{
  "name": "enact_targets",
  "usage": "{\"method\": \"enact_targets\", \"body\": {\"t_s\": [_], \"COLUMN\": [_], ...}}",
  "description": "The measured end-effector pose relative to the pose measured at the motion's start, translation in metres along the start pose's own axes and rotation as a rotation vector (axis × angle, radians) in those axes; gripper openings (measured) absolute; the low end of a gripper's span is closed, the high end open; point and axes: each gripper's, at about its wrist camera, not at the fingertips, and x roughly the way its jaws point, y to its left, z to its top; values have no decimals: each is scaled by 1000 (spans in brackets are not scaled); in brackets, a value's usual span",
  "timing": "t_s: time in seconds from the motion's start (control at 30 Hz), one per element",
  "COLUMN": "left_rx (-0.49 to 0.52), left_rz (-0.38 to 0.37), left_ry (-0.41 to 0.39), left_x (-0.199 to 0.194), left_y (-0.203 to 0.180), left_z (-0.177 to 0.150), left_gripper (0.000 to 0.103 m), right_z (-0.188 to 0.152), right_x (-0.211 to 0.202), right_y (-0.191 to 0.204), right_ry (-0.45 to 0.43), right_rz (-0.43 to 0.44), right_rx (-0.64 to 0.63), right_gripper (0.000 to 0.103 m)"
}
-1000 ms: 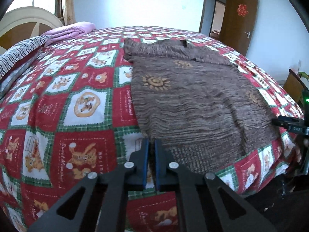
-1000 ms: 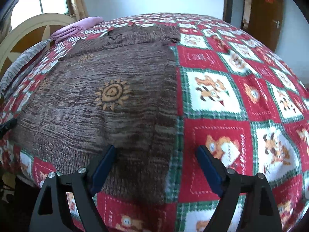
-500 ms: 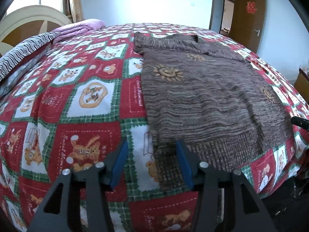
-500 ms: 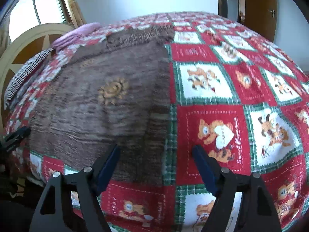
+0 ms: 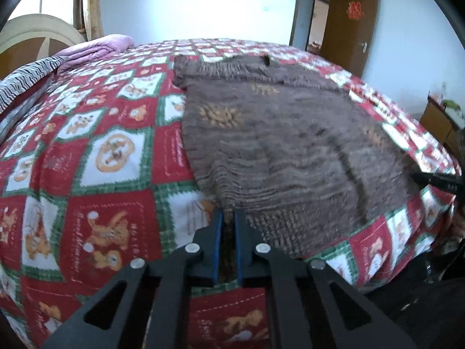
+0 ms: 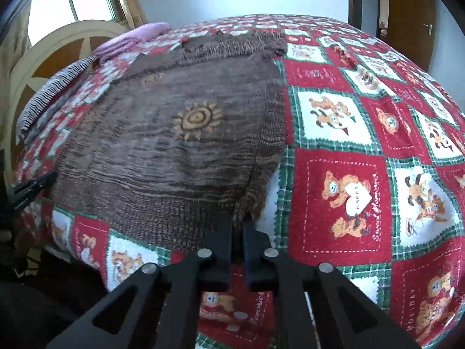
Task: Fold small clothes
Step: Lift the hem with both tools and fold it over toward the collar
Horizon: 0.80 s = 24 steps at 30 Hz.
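The sweater (image 5: 290,151) lies flat and unfolded on the quilt (image 5: 110,218) ahead of both grippers, all folds still to do, but the left gripper (image 5: 228,218) and right gripper (image 6: 237,226), gaping half a second ago, now pinch its near hem corners.

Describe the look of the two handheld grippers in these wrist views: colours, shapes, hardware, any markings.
Both grippers are matte black. The left gripper has flat, straight fingers faced with blue pads, carried on angular link arms with triangular cut-outs and round silver pivot bolts. The right gripper is built the same; its pads are not visible here. Its tip in the left view bears small white lettering, too small to read. No cables or sleeves show.
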Motion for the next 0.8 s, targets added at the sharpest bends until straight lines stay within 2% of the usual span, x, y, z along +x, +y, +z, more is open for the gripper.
{"method": "enact_targets", "body": {"t_s": [0.17,0.37,0.43,0.53,0.6,0.7,0.8], "left_rx": [8,-5,-22,-54,-43,-14,-47], "left_rz": [-33,-23,-32,-88,-97,-81,-82], "left_ry": [-55,25,2,-66,-99,-92,-55], "left_x": [-24,1,-6,-25,-33,-28,-16], "left_y": [2,4,8,14,12,10,18], "left_z": [7,-2,2,12,17,17,17], "left_gripper": [8,8,8,8,8,8,8], "right_z": [4,-9,-7,1,4,7,8], "right_x": [-35,-16,-21,-36,-46,-52,-46], "right_y": [-7,-20,-24,-32,-34,-32,-36], "right_ry": [-75,0,-15,-71,-97,-113,-98], "right_rz": [48,79,118,193,230,249,261], "right_rx": [14,82,114,164,180,174,202], "right_gripper": [4,4,4,4,4,4,4]}}
